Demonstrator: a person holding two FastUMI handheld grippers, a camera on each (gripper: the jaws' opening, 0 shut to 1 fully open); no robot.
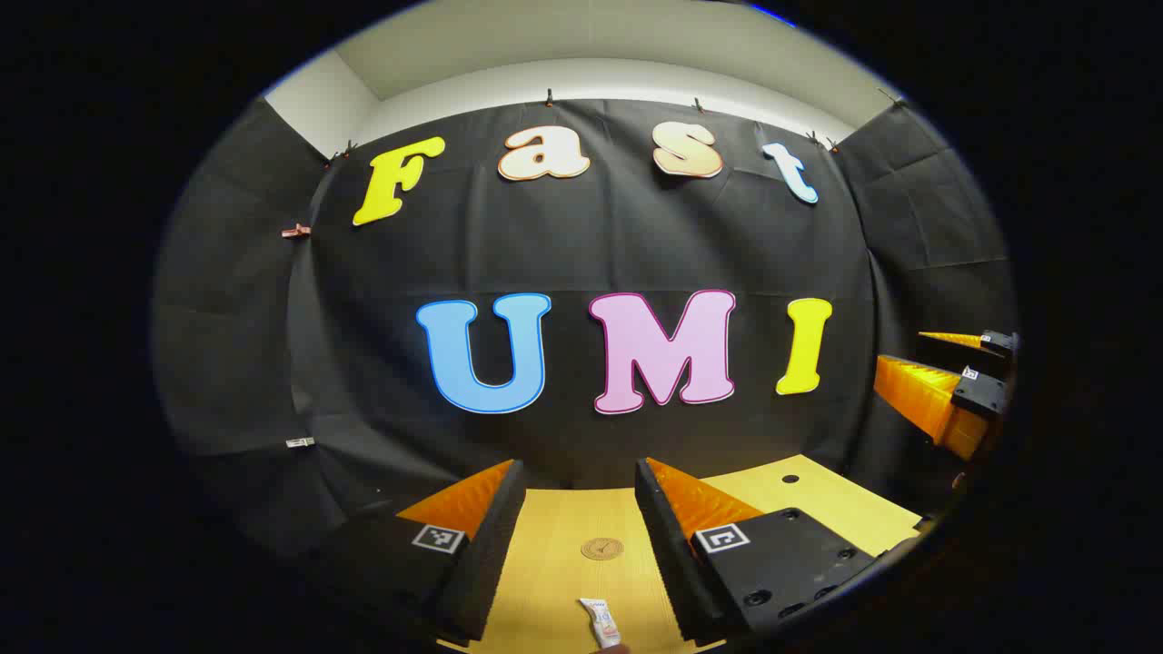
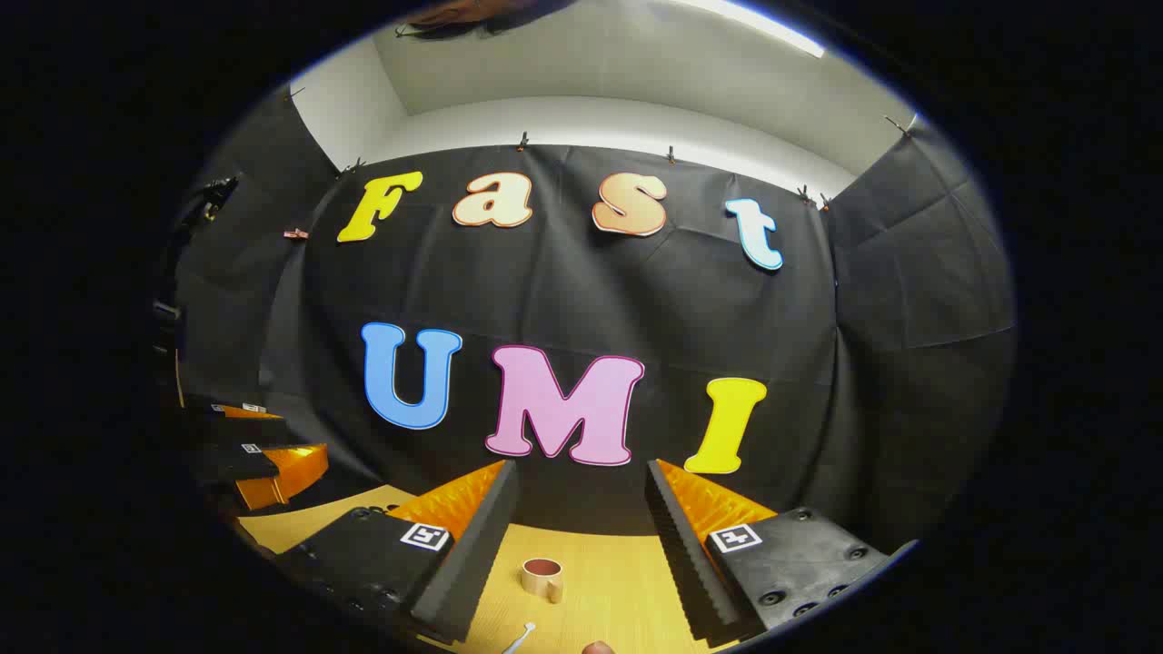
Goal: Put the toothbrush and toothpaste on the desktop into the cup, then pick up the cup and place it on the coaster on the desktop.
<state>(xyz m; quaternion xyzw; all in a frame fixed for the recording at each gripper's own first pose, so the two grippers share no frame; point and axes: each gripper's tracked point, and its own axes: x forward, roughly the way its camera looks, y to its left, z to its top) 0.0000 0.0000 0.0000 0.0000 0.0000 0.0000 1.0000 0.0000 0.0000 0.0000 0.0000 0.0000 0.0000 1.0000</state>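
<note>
In the left gripper view, the left tool [image 1: 577, 536] hangs above the pale wooden table [image 1: 554, 563] with its fingers spread wide and nothing between them. Framed in the gap lie the small round brown coaster [image 1: 601, 549], bare, and nearer the camera the white toothpaste tube [image 1: 601, 623], flat on the wood and apart from the coaster. The tube carries some print, too small to read; the coaster's mark is likewise illegible. At the far right edge the right tool [image 1: 965, 381] shows, raised off the table.

In the right gripper view, the right tool [image 2: 581, 545] is also spread open and empty. Between its fingers stands the small beige cup with a handle [image 2: 543, 578], upright with nothing sticking out of it, and below it the white toothbrush [image 2: 520, 639] lies on the table — only its end is visible at the picture's edge.

By my reading the task has not begun: toothbrush and toothpaste both lie outside the cup, and the coaster waits — every step is left.
</note>
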